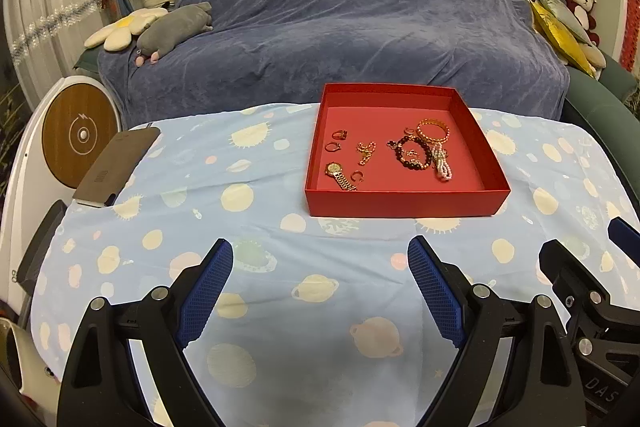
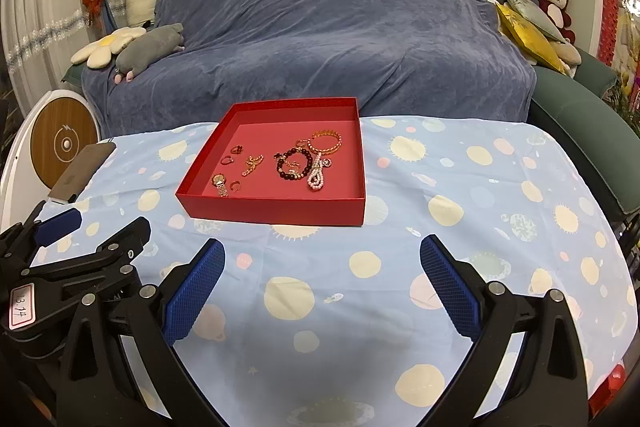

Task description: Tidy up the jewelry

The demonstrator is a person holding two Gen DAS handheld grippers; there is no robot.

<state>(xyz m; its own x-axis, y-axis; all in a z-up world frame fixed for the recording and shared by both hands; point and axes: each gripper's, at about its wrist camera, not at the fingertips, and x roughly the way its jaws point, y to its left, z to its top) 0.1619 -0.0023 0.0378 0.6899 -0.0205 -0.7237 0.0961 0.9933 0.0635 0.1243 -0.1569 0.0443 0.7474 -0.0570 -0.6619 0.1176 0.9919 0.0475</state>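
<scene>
A shallow red box (image 1: 404, 203) (image 2: 272, 213) stands on the table's far half. Inside lie a gold watch (image 1: 340, 175) (image 2: 220, 183), small rings (image 1: 339, 135) (image 2: 237, 149), a gold chain (image 1: 366, 151) (image 2: 252, 163), a dark bead bracelet (image 1: 413, 154) (image 2: 294, 165), a gold bangle (image 1: 433, 131) (image 2: 326, 143) and a pearl strand (image 1: 442, 165) (image 2: 317, 175). My left gripper (image 1: 320, 287) is open and empty, hovering over the cloth in front of the box. My right gripper (image 2: 322, 287) is open and empty beside it; each shows in the other's view.
The table wears a light blue cloth with planet prints (image 1: 280, 227) (image 2: 440, 227). A dark flat case (image 1: 116, 167) (image 2: 82, 169) lies at its left edge. A blue-covered sofa (image 1: 340, 27) with plush toys stands behind. A round wooden-faced device (image 1: 76, 139) is at the left.
</scene>
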